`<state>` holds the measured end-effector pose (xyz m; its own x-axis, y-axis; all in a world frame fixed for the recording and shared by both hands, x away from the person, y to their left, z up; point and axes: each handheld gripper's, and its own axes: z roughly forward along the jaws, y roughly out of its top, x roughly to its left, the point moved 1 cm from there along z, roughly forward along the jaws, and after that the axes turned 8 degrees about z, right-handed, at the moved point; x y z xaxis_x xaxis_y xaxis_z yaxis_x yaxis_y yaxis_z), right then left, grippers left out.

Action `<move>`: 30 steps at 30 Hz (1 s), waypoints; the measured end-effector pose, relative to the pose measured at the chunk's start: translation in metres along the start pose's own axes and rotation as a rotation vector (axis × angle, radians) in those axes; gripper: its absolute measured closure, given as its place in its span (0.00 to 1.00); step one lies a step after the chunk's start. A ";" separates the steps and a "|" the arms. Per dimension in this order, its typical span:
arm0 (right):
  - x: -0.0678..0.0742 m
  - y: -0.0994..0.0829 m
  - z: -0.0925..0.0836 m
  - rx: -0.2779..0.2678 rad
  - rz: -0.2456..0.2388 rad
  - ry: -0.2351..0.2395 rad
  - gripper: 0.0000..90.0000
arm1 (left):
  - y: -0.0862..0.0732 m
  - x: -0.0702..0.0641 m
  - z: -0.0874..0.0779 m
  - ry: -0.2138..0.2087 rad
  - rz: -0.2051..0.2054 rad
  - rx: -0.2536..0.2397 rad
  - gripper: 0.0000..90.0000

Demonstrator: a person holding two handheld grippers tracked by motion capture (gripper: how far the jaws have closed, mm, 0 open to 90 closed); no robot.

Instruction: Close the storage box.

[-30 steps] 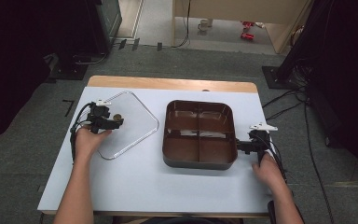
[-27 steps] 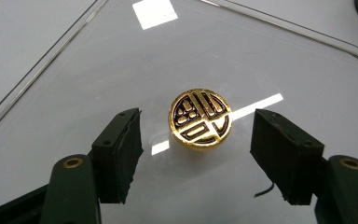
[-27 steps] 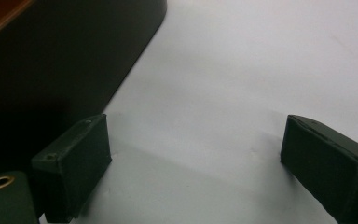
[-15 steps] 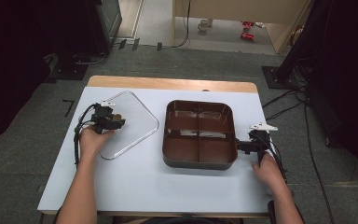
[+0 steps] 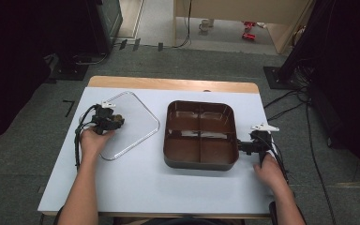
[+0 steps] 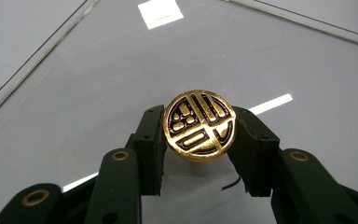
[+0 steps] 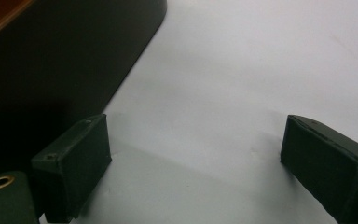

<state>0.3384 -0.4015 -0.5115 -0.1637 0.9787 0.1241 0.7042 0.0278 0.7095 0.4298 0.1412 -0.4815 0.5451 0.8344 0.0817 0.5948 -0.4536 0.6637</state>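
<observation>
Left gripper (image 6: 199, 140), jaws just closed, clamps the gold knob (image 6: 199, 125) atop the clear lid (image 5: 131, 123).

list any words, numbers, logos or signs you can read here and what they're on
No readable words or numbers anywhere.
Gold knob on the clear lid, clamped in the left hand-held gripper: a raised round gold-on-black emblem of bars and curves, a stylised sign, not legible as text.
Brown divided tray: no marking visible.
Red items on the far floor: too small and blurred to read.

A lab-like room: white table (image 5: 136, 187), floor cables (image 5: 286, 105), dark equipment racks (image 5: 105, 23).
</observation>
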 end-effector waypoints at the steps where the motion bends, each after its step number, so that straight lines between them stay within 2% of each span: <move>1: 0.000 0.000 0.000 0.000 0.000 0.000 0.09 | 0.000 0.001 0.000 -0.010 -0.011 -0.003 0.65; 12: 0.000 0.000 0.000 0.000 -0.001 0.000 0.09 | 0.004 0.002 -0.007 -0.017 -0.022 0.016 0.66; 16: 0.000 0.000 0.000 0.000 -0.002 0.000 0.09 | 0.012 0.001 -0.019 -0.023 -0.019 -0.021 0.66; 22: 0.000 0.000 0.000 0.000 -0.001 0.000 0.09 | 0.028 -0.005 -0.042 -0.027 0.016 -0.059 0.66; 30: 0.000 0.000 0.000 0.000 -0.001 0.000 0.09 | 0.048 -0.024 -0.062 -0.061 0.075 -0.126 0.66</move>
<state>0.3385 -0.4016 -0.5115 -0.1645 0.9786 0.1235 0.7040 0.0288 0.7096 0.4089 0.1186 -0.4055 0.6226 0.7772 0.0920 0.4741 -0.4680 0.7458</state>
